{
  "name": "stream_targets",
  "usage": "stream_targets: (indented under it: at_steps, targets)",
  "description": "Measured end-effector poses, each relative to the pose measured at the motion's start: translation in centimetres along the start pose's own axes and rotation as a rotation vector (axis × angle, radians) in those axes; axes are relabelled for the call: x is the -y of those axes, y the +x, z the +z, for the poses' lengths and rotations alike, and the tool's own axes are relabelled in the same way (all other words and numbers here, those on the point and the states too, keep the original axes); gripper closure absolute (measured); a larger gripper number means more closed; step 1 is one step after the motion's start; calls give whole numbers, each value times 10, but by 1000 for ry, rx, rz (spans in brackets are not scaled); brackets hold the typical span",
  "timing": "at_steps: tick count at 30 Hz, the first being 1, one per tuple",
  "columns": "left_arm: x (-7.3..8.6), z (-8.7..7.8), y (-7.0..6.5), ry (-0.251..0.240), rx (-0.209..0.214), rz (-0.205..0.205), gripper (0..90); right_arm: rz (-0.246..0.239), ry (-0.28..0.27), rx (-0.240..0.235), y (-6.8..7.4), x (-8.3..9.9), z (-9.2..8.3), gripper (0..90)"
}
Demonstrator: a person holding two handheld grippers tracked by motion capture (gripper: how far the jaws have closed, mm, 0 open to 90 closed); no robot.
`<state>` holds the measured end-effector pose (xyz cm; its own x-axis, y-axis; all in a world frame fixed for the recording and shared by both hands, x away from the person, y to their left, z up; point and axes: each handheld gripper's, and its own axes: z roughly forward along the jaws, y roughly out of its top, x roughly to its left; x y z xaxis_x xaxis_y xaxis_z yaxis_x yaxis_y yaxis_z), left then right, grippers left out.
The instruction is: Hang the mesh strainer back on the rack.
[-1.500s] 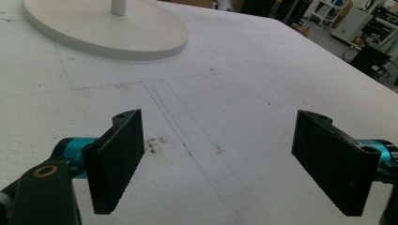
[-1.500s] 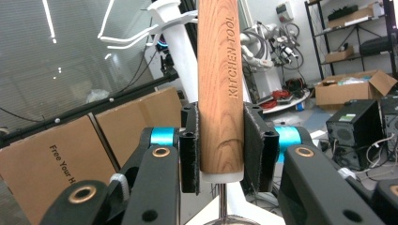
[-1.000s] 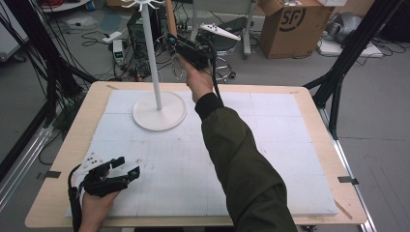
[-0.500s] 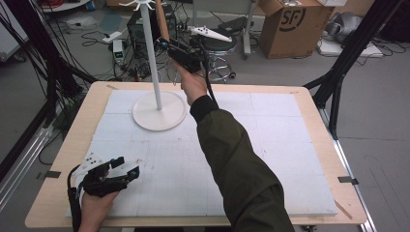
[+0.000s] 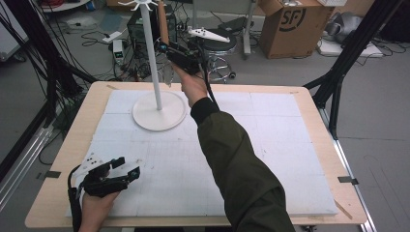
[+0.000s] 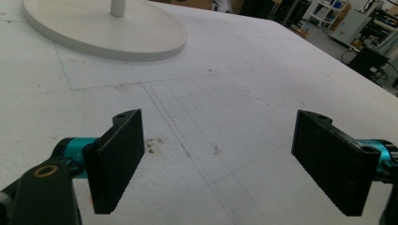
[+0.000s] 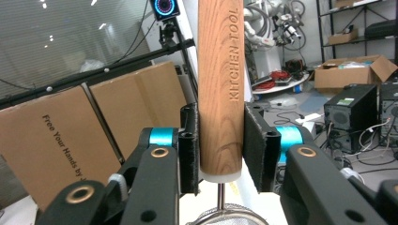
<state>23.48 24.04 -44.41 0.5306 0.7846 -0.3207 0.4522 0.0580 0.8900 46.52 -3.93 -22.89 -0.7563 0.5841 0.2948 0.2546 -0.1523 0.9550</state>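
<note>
right gripper (image 7: 219, 150) clamps a wooden handle (image 7: 219, 84) stamped "kitchen tool".
left gripper (image 6: 220, 164) rests spread wide at the bench's (image 5: 290, 145) near left corner.

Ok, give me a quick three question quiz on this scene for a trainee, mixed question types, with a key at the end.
1. True or false: the right gripper is shut on a wooden handle.
2. What is printed on that handle?
3. The left gripper is: A) shut on the white stand, B) open above the white mat, C) holding a cable.

Key:
1. True
2. KITCHEN TOOL
3. B
</note>
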Motion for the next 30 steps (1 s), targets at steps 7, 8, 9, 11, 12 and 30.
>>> stream_targets:
  at_steps: [7, 8, 9, 11, 12, 30]
  targets:
    - [0, 0, -1, 0, 4, 7, 180, 37, 33, 60, -3, 5, -5, 285]
    - [0, 0, -1, 2, 3, 7, 180, 31, 34, 49, -3, 6, -7, 281]
    - [0, 0, -2, 2, 3, 6, 179, 27, 30, 50, -2, 8, -10, 272]
    - [0, 1, -2, 7, 2, 12, 180, 20, 29, 47, -2, 9, -14, 259]
    - [0, 1, -2, 6, 2, 12, 180, 20, 28, 49, -1, 10, -17, 253]
    - [0, 4, -11, 19, 5, 43, 179, 5, 52, 49, 4, 43, -77, 170]
